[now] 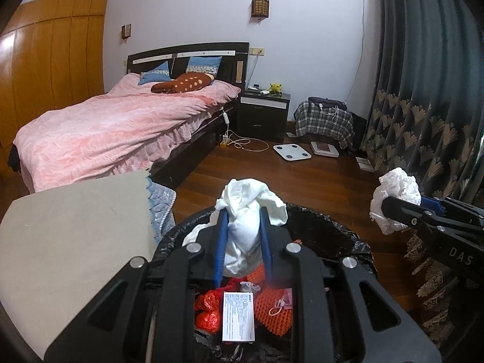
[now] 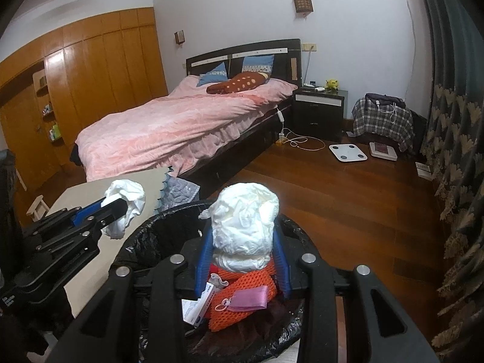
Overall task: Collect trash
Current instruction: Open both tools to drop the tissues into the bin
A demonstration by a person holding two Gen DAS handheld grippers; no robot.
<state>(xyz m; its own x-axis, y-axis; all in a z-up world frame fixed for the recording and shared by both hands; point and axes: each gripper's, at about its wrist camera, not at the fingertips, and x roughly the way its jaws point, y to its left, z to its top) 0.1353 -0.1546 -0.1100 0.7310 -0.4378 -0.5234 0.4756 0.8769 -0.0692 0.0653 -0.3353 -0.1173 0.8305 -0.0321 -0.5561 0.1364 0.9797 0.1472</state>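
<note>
A trash bin with a black liner (image 1: 332,233) (image 2: 151,236) sits right below both grippers. Inside lie orange foam netting (image 2: 242,284), a red bag (image 1: 208,308), a white box (image 1: 238,316) and a pink mask (image 2: 251,298). My left gripper (image 1: 243,211) is shut on a crumpled white wad (image 1: 248,193) above the bin's far rim; it also shows at the left of the right wrist view as the left gripper (image 2: 118,208). My right gripper (image 2: 243,228) is shut on a bigger white crumpled wad (image 2: 245,211) over the bin. The left wrist view has that right gripper (image 1: 390,208) at the right.
A grey-covered surface (image 1: 75,236) borders the bin on the left. Beyond it stand a bed with a pink cover (image 1: 115,127) and a dark nightstand (image 1: 263,112). Two scales (image 1: 292,152) and cables lie on the wooden floor. A patterned curtain (image 1: 423,121) hangs at the right.
</note>
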